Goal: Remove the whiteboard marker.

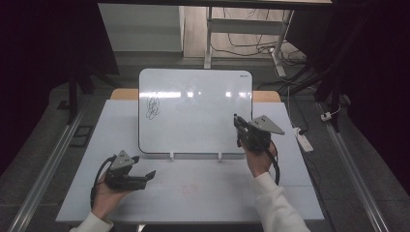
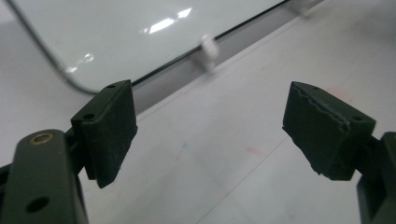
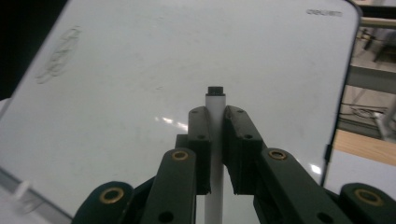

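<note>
A white board (image 1: 193, 108) leans upright on the table, with a black scribble (image 1: 153, 108) at its left side. My right gripper (image 1: 238, 124) is shut on a white marker (image 3: 215, 135) with a dark tip, held in front of the board's lower right part. In the right gripper view the marker stands between the jaws and points at the board (image 3: 187, 70); the scribble (image 3: 58, 56) lies far to its left. My left gripper (image 1: 145, 176) rests low over the table in front of the board's left corner, its jaws wide apart with nothing between them (image 2: 210, 135).
The board stands on two small white clips (image 1: 171, 155) at its lower edge. The white table (image 1: 193, 193) stretches in front of it. A white power strip (image 1: 304, 140) lies off the table's right side. Desk legs and cables (image 1: 251, 43) stand behind.
</note>
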